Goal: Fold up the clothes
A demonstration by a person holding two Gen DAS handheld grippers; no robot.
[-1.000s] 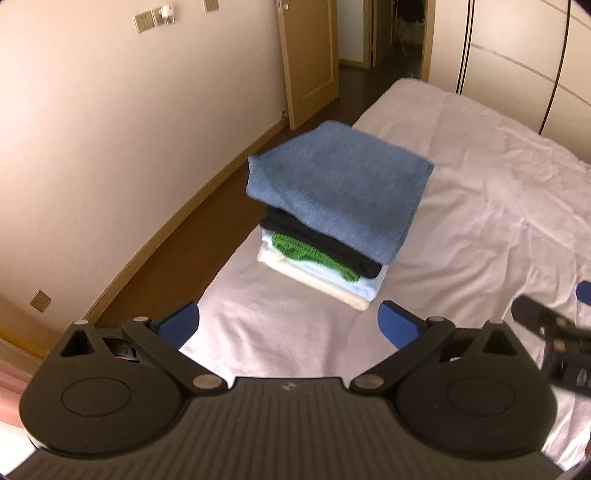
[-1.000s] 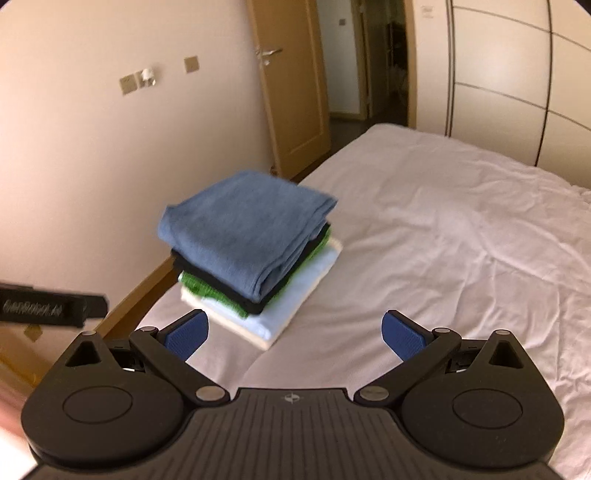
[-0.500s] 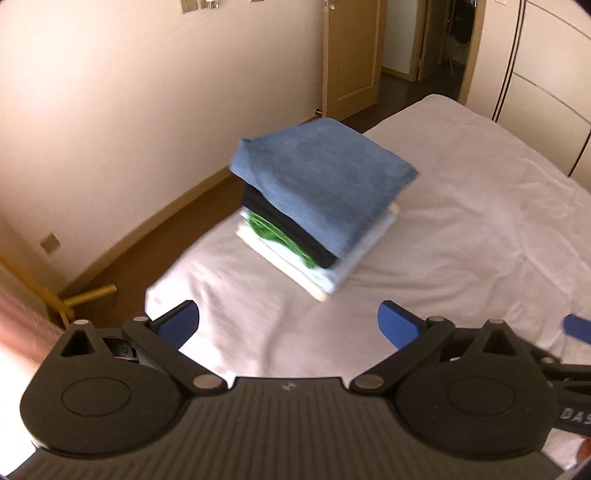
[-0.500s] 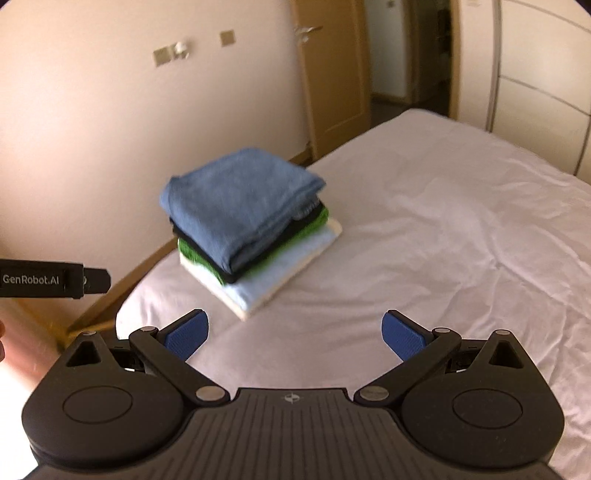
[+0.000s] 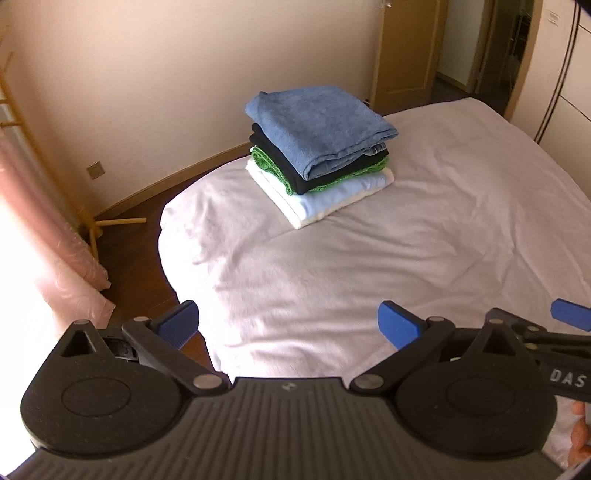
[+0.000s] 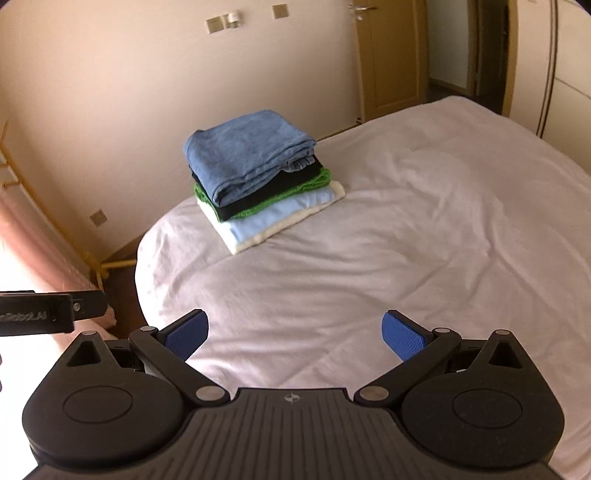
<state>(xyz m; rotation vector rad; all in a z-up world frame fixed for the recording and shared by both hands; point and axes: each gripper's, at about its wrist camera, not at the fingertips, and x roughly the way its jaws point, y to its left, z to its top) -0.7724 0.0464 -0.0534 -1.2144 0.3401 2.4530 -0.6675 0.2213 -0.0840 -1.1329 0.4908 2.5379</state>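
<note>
Clothes (image 5: pixel 319 147) sit folded in a stack on the bed (image 5: pixel 443 240), at twelve o'clock. Left gripper (image 5: pixel 288 325) and right gripper (image 6: pixel 295 332) are both released, empty. Folding seems finished; next needs another garment.

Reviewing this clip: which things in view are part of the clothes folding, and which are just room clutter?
Part of the job:
- stack of folded clothes, blue piece on top
- bed under the stack
- left gripper and right gripper, jaws open, holding nothing

Just there:
- wooden rack
- pink curtain
- door
- wardrobe
- wall switches
</note>
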